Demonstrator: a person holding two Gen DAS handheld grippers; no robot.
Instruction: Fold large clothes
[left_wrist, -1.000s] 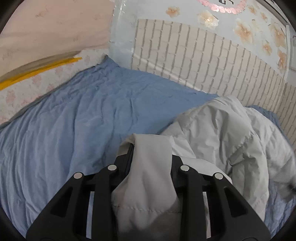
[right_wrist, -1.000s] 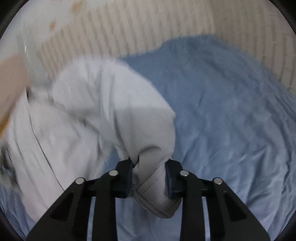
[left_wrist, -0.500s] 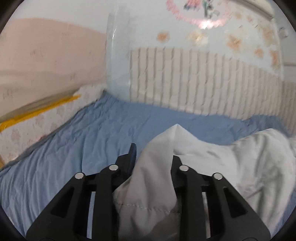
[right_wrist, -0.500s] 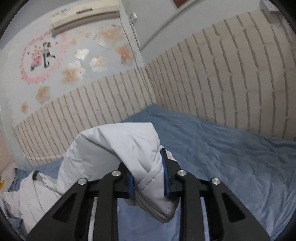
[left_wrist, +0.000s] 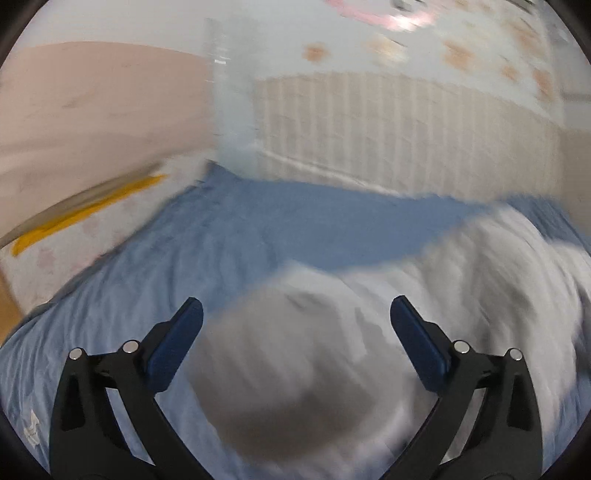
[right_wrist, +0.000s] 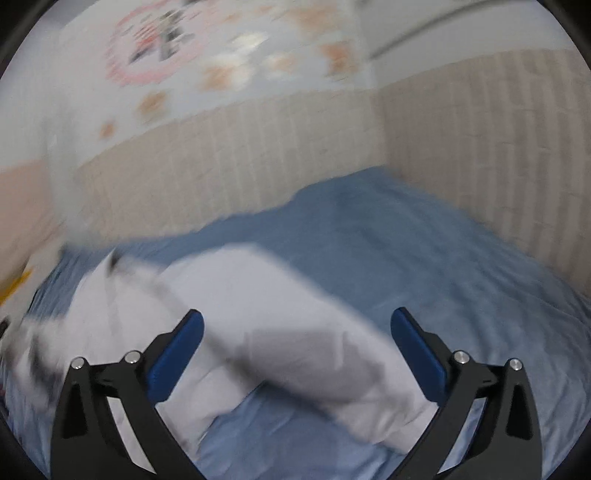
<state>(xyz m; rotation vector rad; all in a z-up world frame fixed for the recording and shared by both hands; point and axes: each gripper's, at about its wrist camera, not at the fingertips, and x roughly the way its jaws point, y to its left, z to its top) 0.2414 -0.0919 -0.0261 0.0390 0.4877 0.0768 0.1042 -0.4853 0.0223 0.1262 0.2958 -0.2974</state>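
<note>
A light grey padded jacket (left_wrist: 369, 332) lies blurred on the blue bed sheet (left_wrist: 184, 266), filling the lower middle and right of the left wrist view. My left gripper (left_wrist: 297, 314) hangs above it, its jaws opening wide, and no cloth touches its blue pads (left_wrist: 177, 347). In the right wrist view the same jacket (right_wrist: 258, 332) drops onto the sheet (right_wrist: 443, 280) below and ahead of my right gripper (right_wrist: 297, 325). That gripper's jaws are also opening wide, with nothing pressed between the pads (right_wrist: 417, 358).
The bed sits in a corner between beige brick-pattern walls (left_wrist: 406, 140) (right_wrist: 480, 147), with flower stickers (right_wrist: 236, 66) above. A peach headboard (left_wrist: 92, 110) and a pale floral cover with a yellow stripe (left_wrist: 85, 214) border the bed at the left.
Both grippers held folds of the grey jacket between their pads a moment ago. Both have since spread wide and let the cloth go, and the jacket is falling onto the blue sheet.
</note>
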